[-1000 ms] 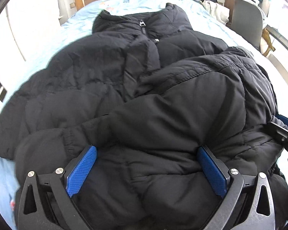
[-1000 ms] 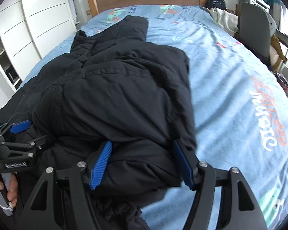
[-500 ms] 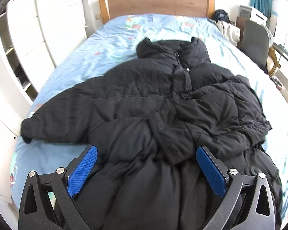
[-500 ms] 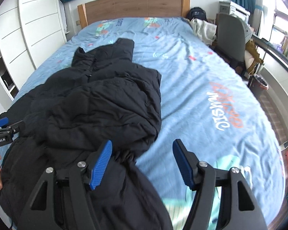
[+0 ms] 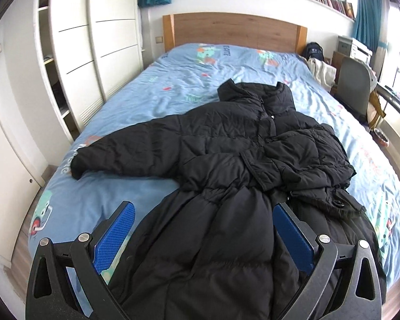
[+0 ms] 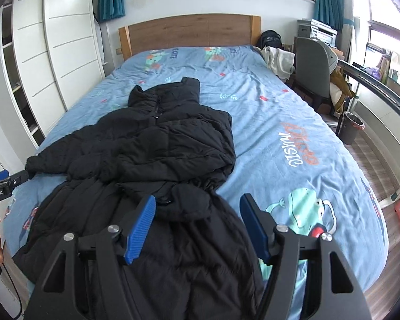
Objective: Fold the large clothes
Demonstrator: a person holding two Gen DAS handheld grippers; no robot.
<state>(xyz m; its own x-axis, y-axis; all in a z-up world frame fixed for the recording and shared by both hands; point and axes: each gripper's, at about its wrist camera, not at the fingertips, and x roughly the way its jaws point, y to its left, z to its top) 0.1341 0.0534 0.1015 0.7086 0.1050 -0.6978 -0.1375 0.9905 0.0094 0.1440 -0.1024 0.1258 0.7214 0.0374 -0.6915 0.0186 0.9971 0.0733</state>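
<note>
A long black puffer coat [image 5: 226, 160] lies face up on the blue bed [image 5: 152, 93], collar toward the headboard. One sleeve [image 5: 125, 152] stretches out to the left; the other sleeve [image 6: 178, 144] lies folded across the chest. My left gripper [image 5: 204, 229] hovers open above the coat's lower skirt, its blue pads [image 5: 114, 234] wide apart and holding nothing. My right gripper [image 6: 197, 221] is open too, above the coat's waist and right edge, clear of the fabric. The left gripper [image 6: 2, 178] and the hand holding it show at the left edge of the right wrist view.
White wardrobe doors [image 5: 74, 53] and open shelves run along the bed's left side. A wooden headboard [image 6: 189, 32] stands at the far end. A grey chair [image 6: 312, 66] with clothes and a bin [image 6: 352, 128] stand on the right. Bare blue sheet [image 6: 293, 133] lies right of the coat.
Both grippers have drawn back and risen away from the coat, so the whole coat and bed now show. The coat that lay between their pads a second ago lies free on the bed.
</note>
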